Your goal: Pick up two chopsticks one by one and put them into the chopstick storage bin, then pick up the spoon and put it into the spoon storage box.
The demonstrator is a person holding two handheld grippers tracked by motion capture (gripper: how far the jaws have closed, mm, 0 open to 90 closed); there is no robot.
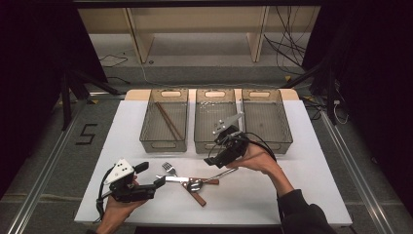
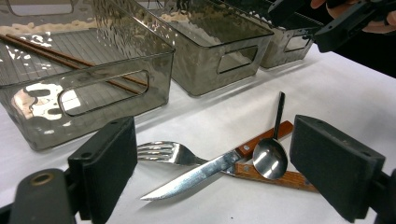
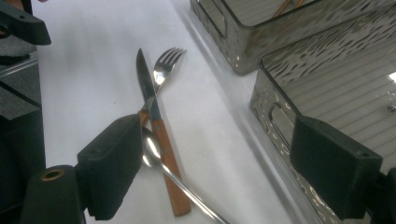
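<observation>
Left gripper (image 1: 159, 182) spread near knife (image 1: 176, 179), right gripper (image 1: 210, 161) spread above spoon (image 1: 214, 176), table (image 1: 302, 195) edge well apart.

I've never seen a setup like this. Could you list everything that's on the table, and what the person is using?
bins: three, smoky clear, row at table's far side
chopsticks: a pair, brown, in the left bin
fork: one, silver, wooden handle, under the knife
knife: one, steel blade, wooden handle, crossing the fork
spoon: one, silver, on the handles
table: one, white
left claw: black, open, by the knife tip
right claw: black, open, above the spoon
</observation>
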